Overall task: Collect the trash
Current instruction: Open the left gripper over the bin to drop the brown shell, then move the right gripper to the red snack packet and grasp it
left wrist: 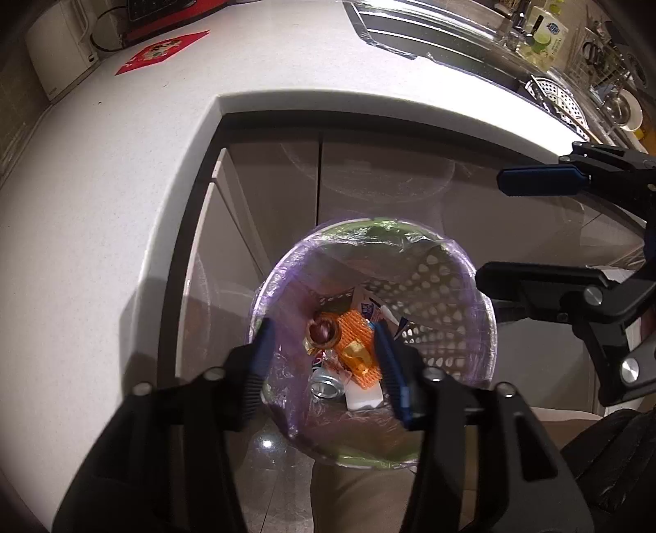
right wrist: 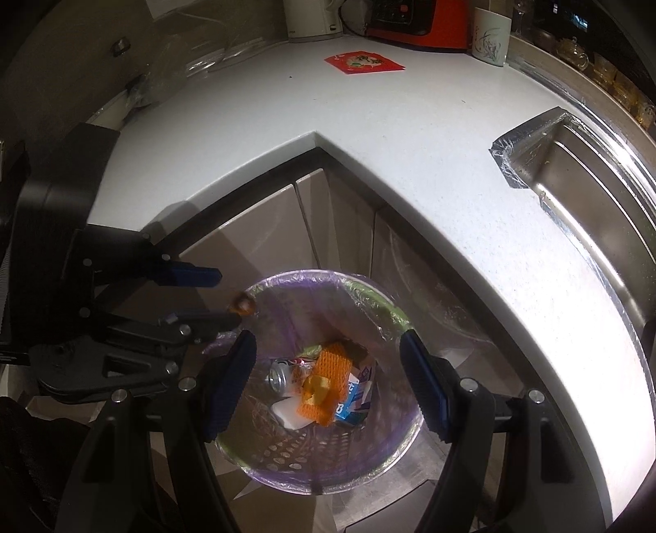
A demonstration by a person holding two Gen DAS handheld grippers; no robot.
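Note:
A round perforated trash bin (left wrist: 447, 279) (right wrist: 369, 287) lined with a purple bag stands on the floor against the corner cabinets. Inside lie an orange foam net (right wrist: 328, 377), a drink can (right wrist: 279, 375), a blue and white carton (right wrist: 352, 399) and a white block (right wrist: 287, 412). My left gripper (left wrist: 322, 332) (right wrist: 227, 298) hovers over the bin's rim, open. A small brown round piece (left wrist: 322, 330) (right wrist: 244, 305) is loose in the air just off its fingertips, untouched by the pads. My right gripper (right wrist: 328, 344) (left wrist: 490, 229) stands open and empty above the bin.
A white countertop (right wrist: 369, 123) wraps around the corner above grey cabinet doors (right wrist: 262, 229). On it are a red envelope (right wrist: 361, 61), a kettle (right wrist: 311, 20), a red appliance (right wrist: 426, 20) and a cup (right wrist: 490, 37). A foil-edged sink (right wrist: 582, 172) lies to the right. A person's leg (left wrist: 361, 496) is below the bin.

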